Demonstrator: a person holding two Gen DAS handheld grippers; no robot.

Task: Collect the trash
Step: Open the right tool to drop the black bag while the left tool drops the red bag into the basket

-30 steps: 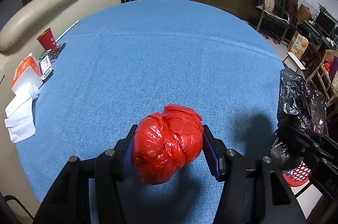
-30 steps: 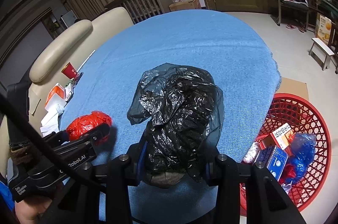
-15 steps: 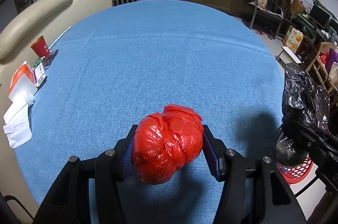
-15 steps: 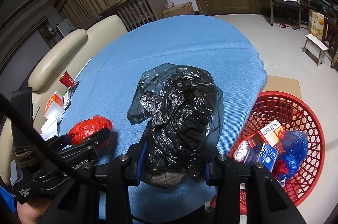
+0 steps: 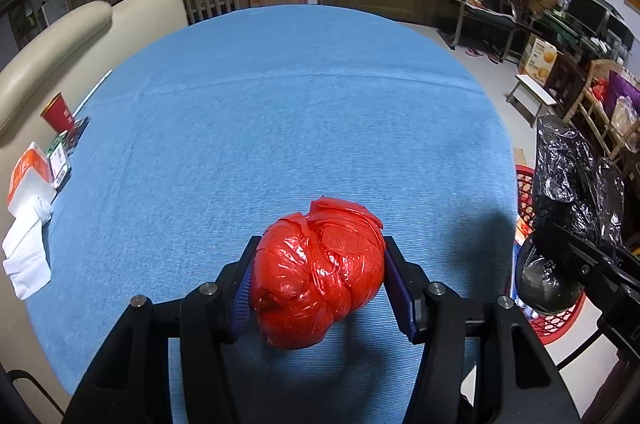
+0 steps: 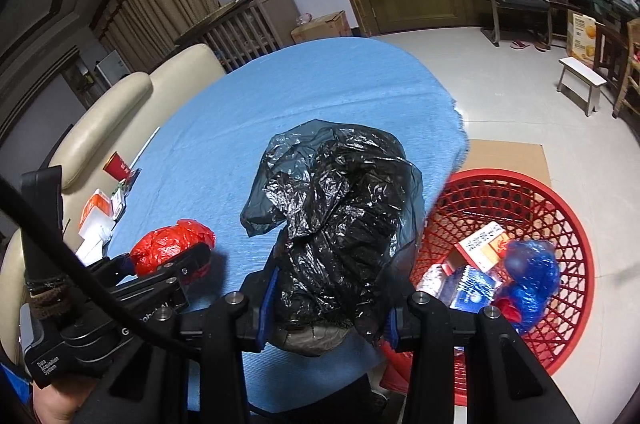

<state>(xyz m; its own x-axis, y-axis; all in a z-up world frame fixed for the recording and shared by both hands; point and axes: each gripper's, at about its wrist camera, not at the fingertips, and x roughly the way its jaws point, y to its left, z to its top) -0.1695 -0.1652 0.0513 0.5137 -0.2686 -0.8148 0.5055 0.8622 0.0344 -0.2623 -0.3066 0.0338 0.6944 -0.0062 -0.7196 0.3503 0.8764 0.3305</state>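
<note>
My left gripper [image 5: 318, 282] is shut on a red plastic bag bundle [image 5: 318, 272] and holds it just above the blue tablecloth [image 5: 280, 124]. The red bundle also shows in the right wrist view [image 6: 172, 244]. My right gripper [image 6: 326, 308] is shut on a crumpled black plastic bag [image 6: 340, 224], held over the table's right edge. The black bag also shows at the right of the left wrist view [image 5: 572, 192]. A red mesh basket [image 6: 560, 216] stands on the floor to the right, holding small boxes and a blue bag [image 6: 528, 276].
At the table's left edge stand a red paper cup [image 5: 59, 112], an orange and white box [image 5: 26, 176] and white tissue [image 5: 26, 260]. A cream sofa [image 5: 48, 56] lies beyond. A cardboard sheet [image 6: 508, 156], a small white stool [image 6: 580, 80] and chairs are to the right.
Both grippers have moved to the right with their bags still held. The black bag now hangs closer to the red basket, and more of the basket is in view.
</note>
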